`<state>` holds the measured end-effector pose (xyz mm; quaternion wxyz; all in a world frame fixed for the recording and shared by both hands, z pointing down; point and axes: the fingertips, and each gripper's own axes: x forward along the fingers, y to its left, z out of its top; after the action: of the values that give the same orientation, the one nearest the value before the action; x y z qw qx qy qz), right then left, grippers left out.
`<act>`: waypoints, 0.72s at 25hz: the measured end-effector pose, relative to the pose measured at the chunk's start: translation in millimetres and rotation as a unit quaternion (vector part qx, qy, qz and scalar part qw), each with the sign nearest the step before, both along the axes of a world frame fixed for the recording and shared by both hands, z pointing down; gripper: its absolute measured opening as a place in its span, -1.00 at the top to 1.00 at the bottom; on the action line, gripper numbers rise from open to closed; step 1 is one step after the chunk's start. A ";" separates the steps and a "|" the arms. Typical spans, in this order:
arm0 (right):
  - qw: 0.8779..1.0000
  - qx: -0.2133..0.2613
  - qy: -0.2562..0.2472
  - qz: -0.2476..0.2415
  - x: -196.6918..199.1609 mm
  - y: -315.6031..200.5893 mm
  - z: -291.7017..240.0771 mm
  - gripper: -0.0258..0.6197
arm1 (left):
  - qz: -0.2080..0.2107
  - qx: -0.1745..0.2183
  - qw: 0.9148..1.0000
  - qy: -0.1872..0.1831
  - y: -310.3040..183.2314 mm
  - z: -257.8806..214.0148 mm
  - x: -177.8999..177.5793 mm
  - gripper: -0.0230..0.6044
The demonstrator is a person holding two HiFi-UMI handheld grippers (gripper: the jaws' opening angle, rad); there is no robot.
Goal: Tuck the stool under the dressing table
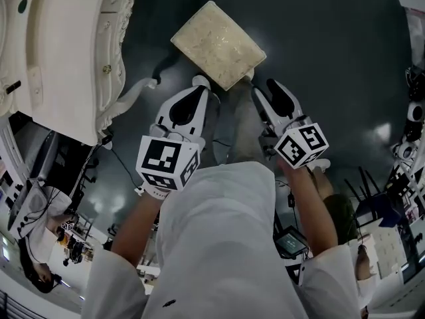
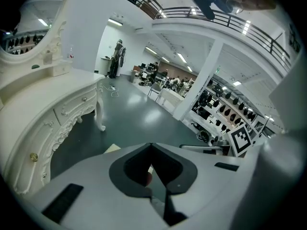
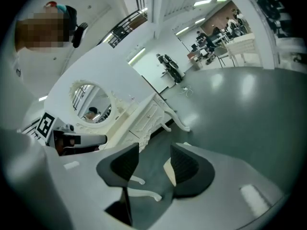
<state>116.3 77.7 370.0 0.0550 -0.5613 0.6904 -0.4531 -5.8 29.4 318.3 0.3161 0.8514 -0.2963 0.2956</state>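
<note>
Stool (image 1: 219, 44) stands on the floor (image 1: 332, 45), out in the open beside the dressing table (image 1: 66, 58), just ahead of both grippers. Left gripper (image 2: 151, 147): fingers closed tip to tip, holding nothing. Right gripper (image 3: 156, 150): fingers partly apart, empty. I see only the stool's legs through the gap.

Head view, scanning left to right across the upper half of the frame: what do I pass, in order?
dressing table -> left tongs -> stool -> right tongs
</note>
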 end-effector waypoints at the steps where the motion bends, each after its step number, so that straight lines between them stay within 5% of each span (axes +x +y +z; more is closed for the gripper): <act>1: 1.000 -0.011 -0.008 0.008 -1.2 1.2 15.5 0.28 | -0.001 -0.002 1.000 -0.004 -0.9 9.4 -1.8 0.90; 9: 0.994 -0.110 -0.009 0.008 -5.0 31.7 150.1 0.19 | 0.025 -0.031 0.999 -0.028 7.5 78.7 2.6 0.90; 18: 0.978 -0.175 -0.070 0.091 -6.7 42.2 257.1 -0.08 | 0.018 -0.064 0.997 -0.049 25.1 140.3 -12.1 0.90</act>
<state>109.6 119.9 627.1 0.0454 -0.5896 0.5412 -0.5979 -17.9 54.5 458.6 0.3500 0.8192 -0.2760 0.3608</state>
